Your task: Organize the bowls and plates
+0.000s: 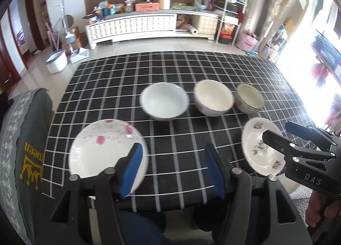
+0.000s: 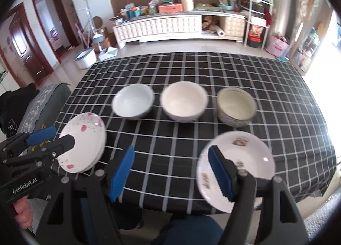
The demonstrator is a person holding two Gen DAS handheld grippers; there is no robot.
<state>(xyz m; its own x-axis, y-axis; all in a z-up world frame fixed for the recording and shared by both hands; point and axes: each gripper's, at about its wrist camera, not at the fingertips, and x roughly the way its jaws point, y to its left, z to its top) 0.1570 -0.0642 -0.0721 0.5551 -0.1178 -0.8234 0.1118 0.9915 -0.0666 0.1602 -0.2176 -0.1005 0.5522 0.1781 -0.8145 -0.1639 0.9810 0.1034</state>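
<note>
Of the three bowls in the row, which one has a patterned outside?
The rightmost bowl, nearest the window side. Its outer wall is grey-patterned with a dark rim line; the middle bowl and left bowl are plain.

Pink-flowered plate [image 1: 102,151] partly behind claw [image 1: 172,170]

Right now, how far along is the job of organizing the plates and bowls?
Looks done: three bowls stand in a row on the checked tablecloth, and the pink-flower plates look stacked at the near left. In hand: nothing; the left gripper and right gripper are both open and empty. Possibly left: the lone printed plate near right.
</note>
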